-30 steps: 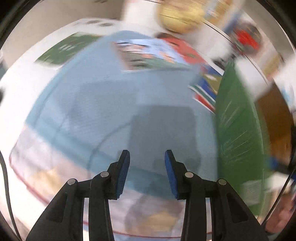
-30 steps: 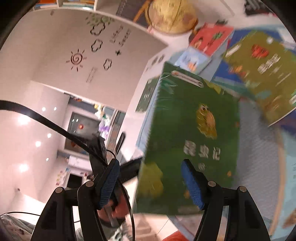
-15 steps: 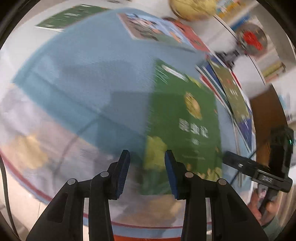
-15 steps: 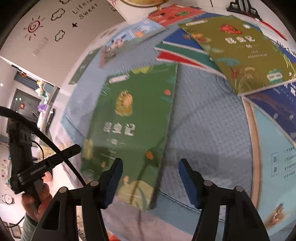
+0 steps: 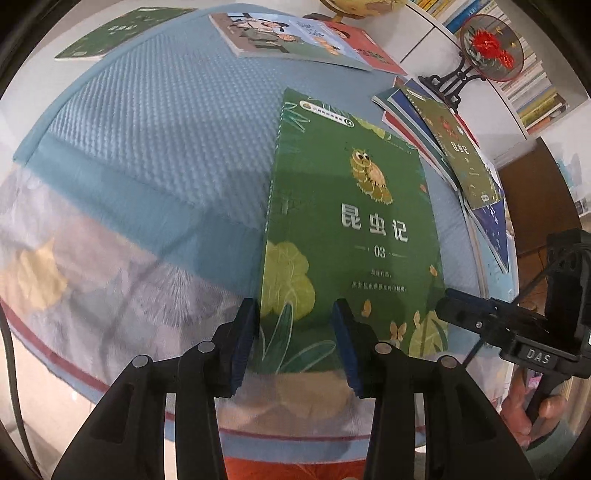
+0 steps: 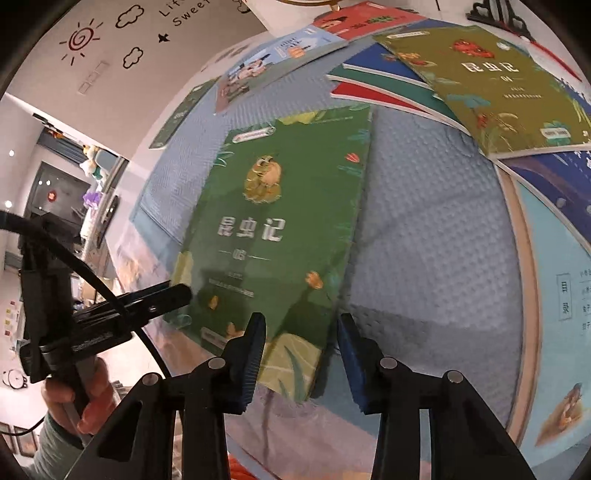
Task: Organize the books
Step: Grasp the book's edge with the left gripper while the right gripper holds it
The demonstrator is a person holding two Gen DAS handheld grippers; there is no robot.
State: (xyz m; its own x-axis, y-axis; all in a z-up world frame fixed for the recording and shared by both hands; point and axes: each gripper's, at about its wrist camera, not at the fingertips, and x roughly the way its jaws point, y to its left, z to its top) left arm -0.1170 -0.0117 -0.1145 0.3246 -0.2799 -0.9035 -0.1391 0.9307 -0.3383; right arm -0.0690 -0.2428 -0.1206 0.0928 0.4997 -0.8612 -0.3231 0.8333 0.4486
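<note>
The left hand-held gripper (image 5: 295,339) is seen nearest, with its blue pads (image 5: 245,332) apart. The near left corner of the green book (image 5: 351,229) lies between them, but it cannot be told whether the corner is pressed. The jaws have just been opened a little. The right hand-held gripper (image 6: 301,350) is placed over the near right corner of the same book (image 6: 273,236). Its jaws have just been closing, yet a gap is still seen beside the book edge, so nothing is grasped.

The green book is laid flat with the cover up on the blue cloth (image 5: 155,147). Its long axis runs away from the grippers, and the title top is pointed to the far side.

Further to the right, a fanned pile of books (image 5: 443,147) is spread. At the far edge of the cloth a picture book (image 5: 280,40) is laid, and a dark green book (image 5: 122,33) rests on the white bench (image 5: 22,74). Behind them a globe (image 5: 362,7), a round fan on a dark stand (image 5: 487,48) and a shelf of books (image 5: 535,85) are seen.
</note>
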